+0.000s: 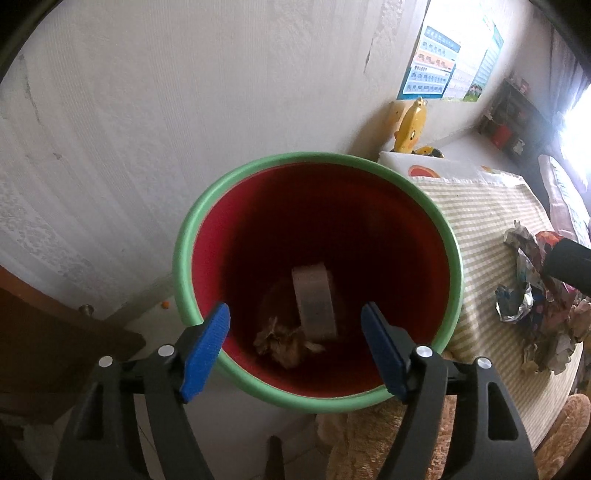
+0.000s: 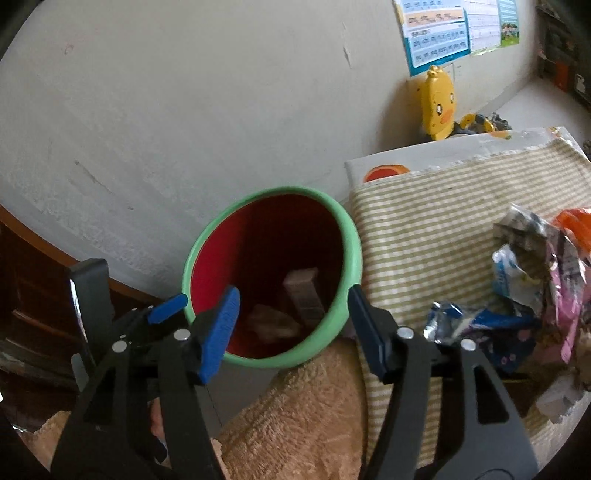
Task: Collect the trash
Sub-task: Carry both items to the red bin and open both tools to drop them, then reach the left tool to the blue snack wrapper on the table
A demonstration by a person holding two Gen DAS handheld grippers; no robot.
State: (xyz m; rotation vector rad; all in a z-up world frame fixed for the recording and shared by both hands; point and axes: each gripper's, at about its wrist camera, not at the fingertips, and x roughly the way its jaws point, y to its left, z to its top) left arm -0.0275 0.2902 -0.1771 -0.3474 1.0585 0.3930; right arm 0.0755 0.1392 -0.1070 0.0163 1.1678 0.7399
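Note:
A red bin with a green rim [image 1: 184, 254] stands on the floor beside the table; it also shows in the right wrist view [image 2: 352, 258]. Inside lie a crumpled brown paper [image 1: 284, 341] and a grey box [image 1: 314, 302]. My left gripper [image 1: 295, 343] is open and empty right above the bin mouth. My right gripper [image 2: 291, 321] is open and empty over the bin's near rim. A pile of crumpled wrappers [image 1: 535, 295] lies on the striped tablecloth [image 2: 424, 229], to the right of the bin; the pile also shows in the right wrist view [image 2: 532, 288].
A white wall is behind the bin. A yellow duck toy [image 2: 437, 105] stands by the wall under a poster [image 2: 436, 33]. A tan fuzzy fabric [image 2: 303, 417] lies below the grippers. Dark wooden furniture [image 1: 48, 343] is at the left.

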